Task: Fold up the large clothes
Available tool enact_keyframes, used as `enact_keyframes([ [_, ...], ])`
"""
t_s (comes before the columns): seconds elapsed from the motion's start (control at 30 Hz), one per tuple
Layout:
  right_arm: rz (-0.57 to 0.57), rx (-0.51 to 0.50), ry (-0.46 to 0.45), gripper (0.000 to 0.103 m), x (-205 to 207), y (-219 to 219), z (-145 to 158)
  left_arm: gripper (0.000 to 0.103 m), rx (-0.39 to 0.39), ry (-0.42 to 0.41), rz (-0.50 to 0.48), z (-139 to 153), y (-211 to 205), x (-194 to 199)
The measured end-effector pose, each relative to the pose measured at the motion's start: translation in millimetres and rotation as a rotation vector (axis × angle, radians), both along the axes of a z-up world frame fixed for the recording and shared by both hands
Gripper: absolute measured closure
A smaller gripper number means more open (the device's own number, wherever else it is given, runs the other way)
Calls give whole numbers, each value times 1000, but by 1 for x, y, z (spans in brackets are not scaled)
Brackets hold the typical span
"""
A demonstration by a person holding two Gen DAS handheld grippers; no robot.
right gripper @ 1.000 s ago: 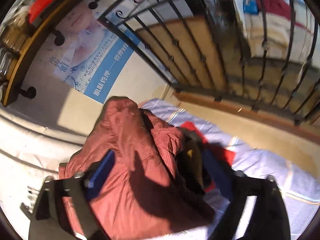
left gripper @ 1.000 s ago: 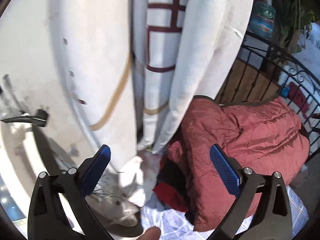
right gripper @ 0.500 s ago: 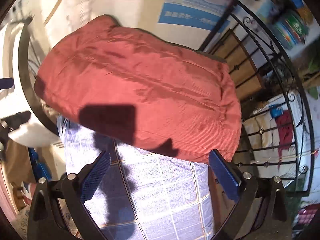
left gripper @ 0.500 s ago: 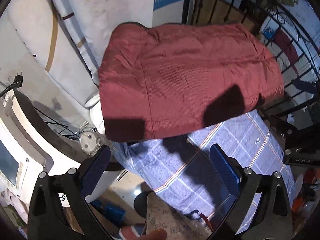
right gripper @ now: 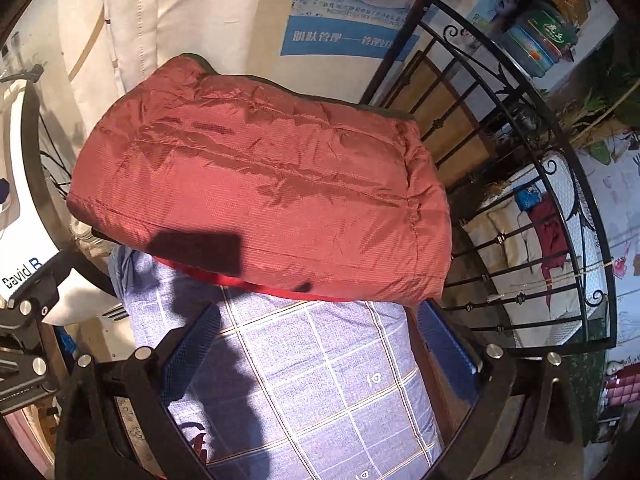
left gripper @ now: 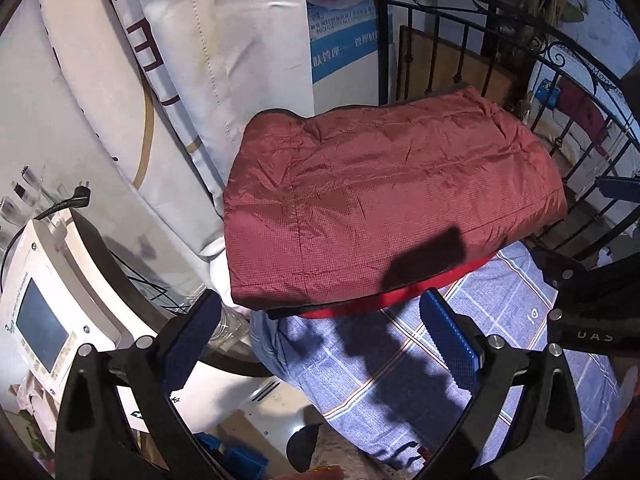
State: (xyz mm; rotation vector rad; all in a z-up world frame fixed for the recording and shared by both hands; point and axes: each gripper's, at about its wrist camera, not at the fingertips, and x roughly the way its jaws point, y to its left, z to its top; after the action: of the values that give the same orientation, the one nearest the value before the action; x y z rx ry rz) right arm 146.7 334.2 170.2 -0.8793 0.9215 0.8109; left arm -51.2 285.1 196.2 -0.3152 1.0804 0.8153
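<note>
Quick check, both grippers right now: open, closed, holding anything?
Left gripper: open, holding nothing, short of the folded red jacket.
Right gripper: open, holding nothing, over the blue checked sheet.

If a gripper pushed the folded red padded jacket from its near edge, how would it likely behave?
The red padded jacket looks puffy and creased, so it would probably compress and flop rather than move stiffly. Its shiny fabric suggests it may slide over the checked sheet. It is likely light for its bulk, and the folded layers might shift apart.
</note>
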Motion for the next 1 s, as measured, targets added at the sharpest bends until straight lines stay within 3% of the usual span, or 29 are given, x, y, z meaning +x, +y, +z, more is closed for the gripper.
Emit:
enact_keyframes([
  [0.1,-15,18,46,5,4,-1,-3,5,-85,-25,-2,-4,6,4],
  [0.3,-29,14,13,5,4,6,-2,5,-114,-10,-10,-13,7,14],
  [0.5,-63,-25,13,5,15,5,-16,5,-121,12,6,-24,8,15],
  [0.8,-59,23,81,5,15,0,-20,5,-148,9,22,-31,10,12],
  [1.0,-64,23,77,5,18,-2,-17,5,-140,8,24,-29,10,13],
])
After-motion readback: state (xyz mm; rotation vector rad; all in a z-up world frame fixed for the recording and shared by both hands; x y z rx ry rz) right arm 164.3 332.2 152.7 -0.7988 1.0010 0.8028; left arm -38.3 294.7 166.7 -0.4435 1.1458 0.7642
